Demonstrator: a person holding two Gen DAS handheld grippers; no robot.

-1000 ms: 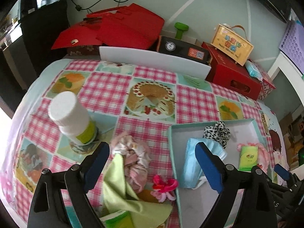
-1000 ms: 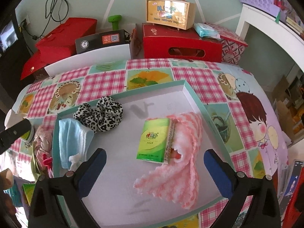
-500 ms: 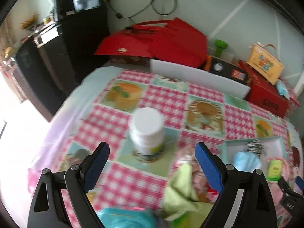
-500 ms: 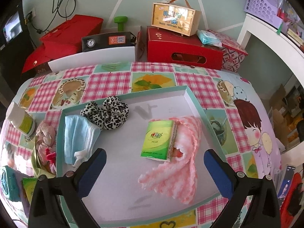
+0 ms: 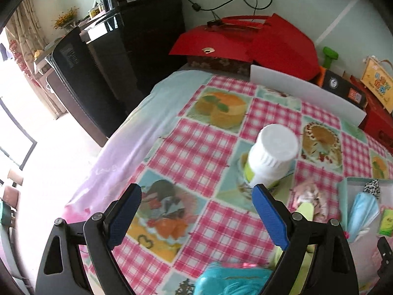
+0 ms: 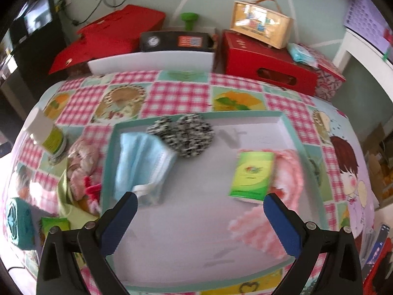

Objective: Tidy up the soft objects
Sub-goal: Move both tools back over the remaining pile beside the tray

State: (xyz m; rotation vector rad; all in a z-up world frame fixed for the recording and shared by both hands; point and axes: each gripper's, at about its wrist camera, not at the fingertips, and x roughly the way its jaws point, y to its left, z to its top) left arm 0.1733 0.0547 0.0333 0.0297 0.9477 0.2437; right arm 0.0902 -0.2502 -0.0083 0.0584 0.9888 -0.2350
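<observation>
Left wrist view: left gripper (image 5: 196, 211) spread wide, empty, over tablecloth; teal soft item (image 5: 233, 280) just below it; bottle (image 5: 270, 157) beyond. Approach low, clear of bottle.
Right wrist view: right gripper (image 6: 200, 218) wide, empty, above tray (image 6: 292, 132) holding mask (image 6: 142, 162), scrunchie (image 6: 186, 132), tissue pack (image 6: 253, 174)

Home living or dining room. Table wore pink-checked plastic cloth with cake and cartoon prints (image 5: 196, 147). Red cardboard gift boxes (image 6: 267, 61) and yellow carry-handle carton (image 6: 261, 23) stacked against pale green wall. Black cabinet with screen (image 5: 137, 24), patterned curtain (image 5: 22, 34), yellow dried flowers (image 5: 65, 19) at left.
</observation>
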